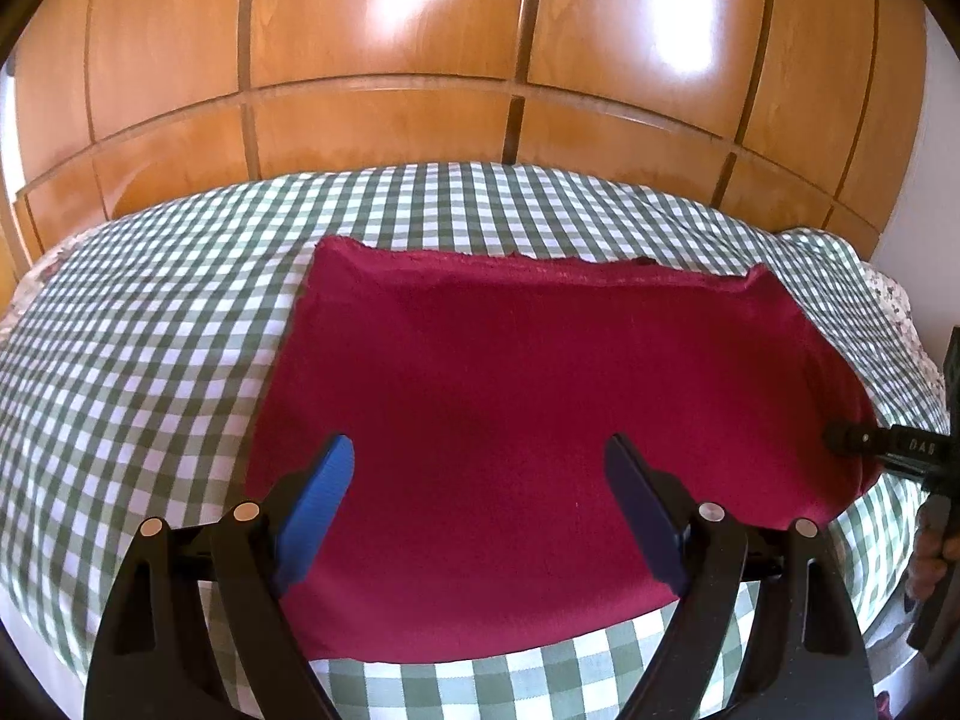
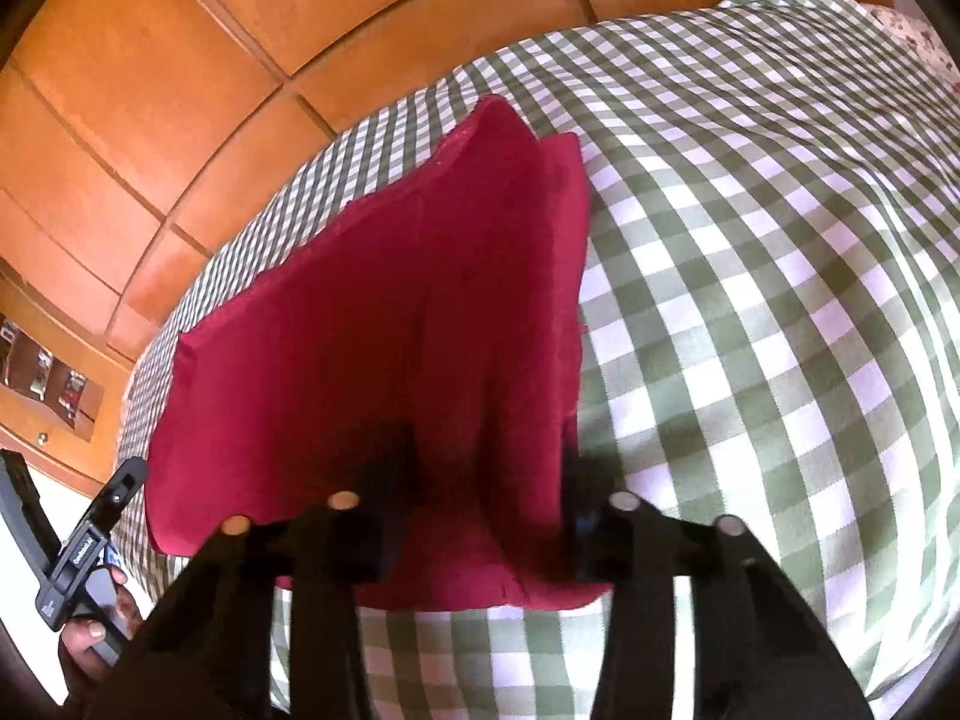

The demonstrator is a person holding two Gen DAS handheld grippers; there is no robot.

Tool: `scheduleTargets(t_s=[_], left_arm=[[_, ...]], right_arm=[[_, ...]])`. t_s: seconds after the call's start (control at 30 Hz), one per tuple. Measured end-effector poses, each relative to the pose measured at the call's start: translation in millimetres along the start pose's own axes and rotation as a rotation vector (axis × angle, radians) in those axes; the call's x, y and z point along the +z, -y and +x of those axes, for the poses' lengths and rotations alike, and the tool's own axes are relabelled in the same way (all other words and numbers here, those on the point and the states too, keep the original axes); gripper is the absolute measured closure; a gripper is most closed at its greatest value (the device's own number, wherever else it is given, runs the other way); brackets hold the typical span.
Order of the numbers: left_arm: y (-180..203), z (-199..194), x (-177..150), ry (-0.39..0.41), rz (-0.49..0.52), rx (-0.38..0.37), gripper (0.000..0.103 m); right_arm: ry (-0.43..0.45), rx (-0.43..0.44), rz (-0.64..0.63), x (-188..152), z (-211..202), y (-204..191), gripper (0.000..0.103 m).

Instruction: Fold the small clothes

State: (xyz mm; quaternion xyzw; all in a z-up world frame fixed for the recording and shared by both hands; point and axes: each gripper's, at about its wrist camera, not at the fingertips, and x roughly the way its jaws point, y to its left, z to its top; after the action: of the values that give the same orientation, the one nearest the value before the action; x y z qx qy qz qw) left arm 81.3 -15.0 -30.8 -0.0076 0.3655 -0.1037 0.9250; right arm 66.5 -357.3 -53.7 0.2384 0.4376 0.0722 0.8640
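On the green checked bed [image 1: 180,312], in front of the wooden wardrobe [image 1: 384,48], lies the red cloth [image 1: 510,372], flat and already doubled. It looks soft, light and limp, so I judge it is best taken at a corner or edge. Over the cloth's near left part, the left gripper [image 1: 480,474] hovers tilted downward, its fingers [image 1: 318,492] spread wide and empty. At the cloth's near right edge, the right gripper [image 2: 480,480] points down, fingers [image 2: 384,480] pinching a raised ridge of fabric.
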Motion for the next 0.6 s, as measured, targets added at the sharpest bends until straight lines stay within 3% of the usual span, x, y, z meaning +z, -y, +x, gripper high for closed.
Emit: scheduleTargets(t_s=[0.23, 0.37, 0.6], left_arm=[[-3, 10, -4, -0.034, -0.012, -0.022, 0.019], [-10, 14, -6, -0.066, -0.046, -0.068, 0.019], [-67, -2, 8, -0.054, -0.281, -0.33, 0.019]], right_arm=[[0.011, 0.032, -0.033, 10, -16, -22, 0.078], [0.033, 0.088, -0.091, 18, -28, -57, 0.08], [0.031, 0.243, -0.246, 21, -24, -150, 0.082]])
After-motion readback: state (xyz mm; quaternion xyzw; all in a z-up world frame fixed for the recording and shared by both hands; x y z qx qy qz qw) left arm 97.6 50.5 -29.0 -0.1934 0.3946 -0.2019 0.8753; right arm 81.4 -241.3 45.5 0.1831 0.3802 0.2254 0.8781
